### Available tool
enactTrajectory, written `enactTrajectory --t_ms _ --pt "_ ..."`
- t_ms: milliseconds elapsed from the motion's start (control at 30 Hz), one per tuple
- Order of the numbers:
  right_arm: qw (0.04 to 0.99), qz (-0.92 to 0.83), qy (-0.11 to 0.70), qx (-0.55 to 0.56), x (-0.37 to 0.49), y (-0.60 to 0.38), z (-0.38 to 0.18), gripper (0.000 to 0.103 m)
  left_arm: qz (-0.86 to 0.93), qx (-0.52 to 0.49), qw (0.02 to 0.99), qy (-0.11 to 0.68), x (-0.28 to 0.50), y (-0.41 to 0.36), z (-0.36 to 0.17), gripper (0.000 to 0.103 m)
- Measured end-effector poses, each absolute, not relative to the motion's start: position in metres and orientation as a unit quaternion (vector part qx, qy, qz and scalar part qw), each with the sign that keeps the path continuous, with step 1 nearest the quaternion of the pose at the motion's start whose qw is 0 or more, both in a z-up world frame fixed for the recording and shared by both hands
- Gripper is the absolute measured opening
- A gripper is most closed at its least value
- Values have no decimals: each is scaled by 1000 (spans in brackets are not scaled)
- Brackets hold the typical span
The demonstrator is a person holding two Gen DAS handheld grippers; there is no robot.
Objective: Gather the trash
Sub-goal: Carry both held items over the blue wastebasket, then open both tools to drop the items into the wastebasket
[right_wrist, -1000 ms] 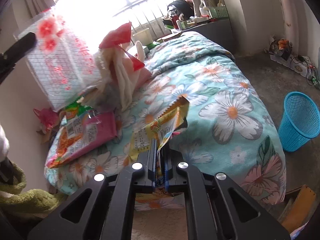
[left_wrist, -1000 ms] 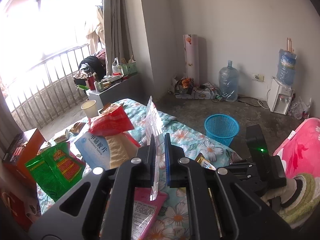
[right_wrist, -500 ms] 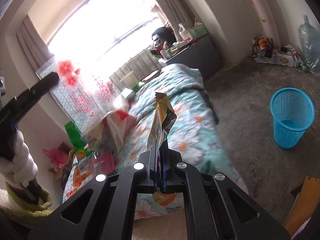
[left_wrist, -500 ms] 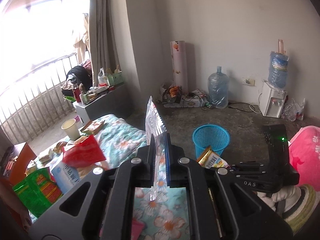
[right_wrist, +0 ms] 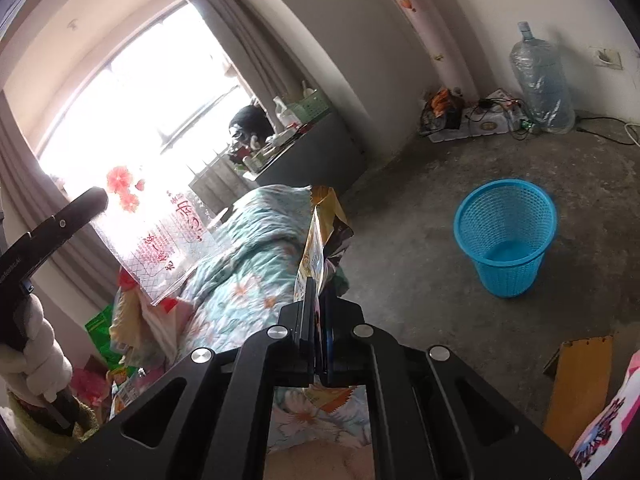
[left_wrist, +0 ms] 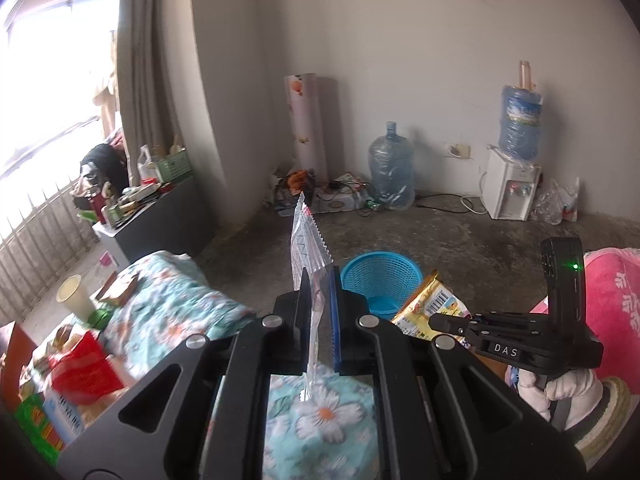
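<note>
My left gripper (left_wrist: 319,280) is shut on a clear plastic wrapper (left_wrist: 307,240) with red print, which stands up edge-on between the pads. From the right wrist view the same clear wrapper (right_wrist: 160,240) hangs flat at the left. My right gripper (right_wrist: 318,290) is shut on a yellow snack bag (right_wrist: 320,232); this yellow bag (left_wrist: 434,310) also shows at the right in the left wrist view. A blue mesh wastebasket (right_wrist: 506,236) stands on the concrete floor ahead; the same wastebasket (left_wrist: 382,280) sits just beyond both held wrappers.
More wrappers lie on the floral bed (left_wrist: 180,312): a red bag (left_wrist: 84,372), a green bag (left_wrist: 36,428) and a paper cup (left_wrist: 74,296). A water jug (left_wrist: 390,172), a dispenser (left_wrist: 510,184) and cables line the far wall. A brown board (right_wrist: 580,380) lies right.
Both grippers have swung away from the bed toward the floor, each carrying its wrapper. The blue wastebasket now sits closer and more central in both views.
</note>
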State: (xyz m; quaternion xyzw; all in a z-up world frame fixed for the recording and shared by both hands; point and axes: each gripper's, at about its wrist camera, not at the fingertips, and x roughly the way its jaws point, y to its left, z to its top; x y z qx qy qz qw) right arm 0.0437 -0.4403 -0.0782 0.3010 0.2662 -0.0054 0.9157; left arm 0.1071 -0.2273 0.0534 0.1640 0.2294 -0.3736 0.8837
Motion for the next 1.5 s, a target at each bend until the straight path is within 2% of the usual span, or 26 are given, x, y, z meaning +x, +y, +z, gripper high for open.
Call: enactTrajectory --t_ms 200,400,567,867,900,933,967,1000,1033,1067,1267,1400,1500 --pt "896 -68 248 362 31 -502 -95 4 -408 155 864 252 143 -267 44 6" --pt "871 -124 237 413 36 -546 -114 4 -446 137 827 315 197 -321 23 6" --pt "859 -193 231 414 65 -583 -131 4 -474 147 774 394 250 -408 -24 7" --pt "810 -238 306 441 176 -674 -211 5 -439 211 755 440 328 -548 -132 9" --pt "804 -241 313 445 187 -684 -220 6 -433 211 758 439 333 -556 -140 11" --pt "799 -259 323 437 199 -692 -230 9 -425 208 762 442 340 -566 -148 25" --pt "796 -265 332 431 210 -700 -239 18 -408 208 766 451 349 -576 -161 46" --pt "791 -262 339 436 219 -707 -252 27 -397 206 771 454 353 -581 -167 51" --pt "782 -265 349 443 225 -713 -263 46 -386 203 777 453 358 -585 -173 51" --pt "777 -265 355 448 228 -717 -270 50 -376 206 781 454 362 -588 -179 53" --pt "770 -270 344 464 212 -713 -277 50 -376 174 784 462 367 -578 -178 56" --pt "791 -271 321 445 187 -691 -254 50 -395 153 787 448 353 -561 -151 56" --pt "820 -270 294 410 167 -664 -215 51 -420 139 787 430 332 -539 -116 58"
